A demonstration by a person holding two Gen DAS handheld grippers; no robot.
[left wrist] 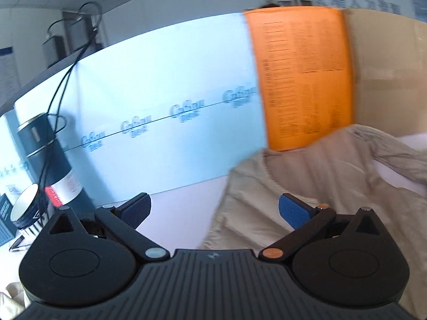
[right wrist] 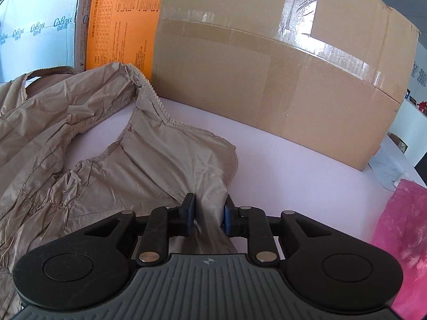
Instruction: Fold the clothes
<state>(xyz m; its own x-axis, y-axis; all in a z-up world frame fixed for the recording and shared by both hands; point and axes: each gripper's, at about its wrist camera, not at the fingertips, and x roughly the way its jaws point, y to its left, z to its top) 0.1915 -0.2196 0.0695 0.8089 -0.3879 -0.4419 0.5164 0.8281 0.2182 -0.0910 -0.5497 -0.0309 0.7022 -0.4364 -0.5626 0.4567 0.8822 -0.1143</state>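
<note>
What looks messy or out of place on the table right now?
The beige jacket lies crumpled and bunched, its zipper edge flopped against the cardboard box. The right claw pinches a fold; the left claw is open. Nothing looks spilled or damaged.

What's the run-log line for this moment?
left gripper: open, empty | right gripper: shut on jacket | jacket: unfolded on table

Beige jacket (right wrist: 88, 144), orange panel (right wrist: 125, 21), pink bag (right wrist: 408, 229)
</note>
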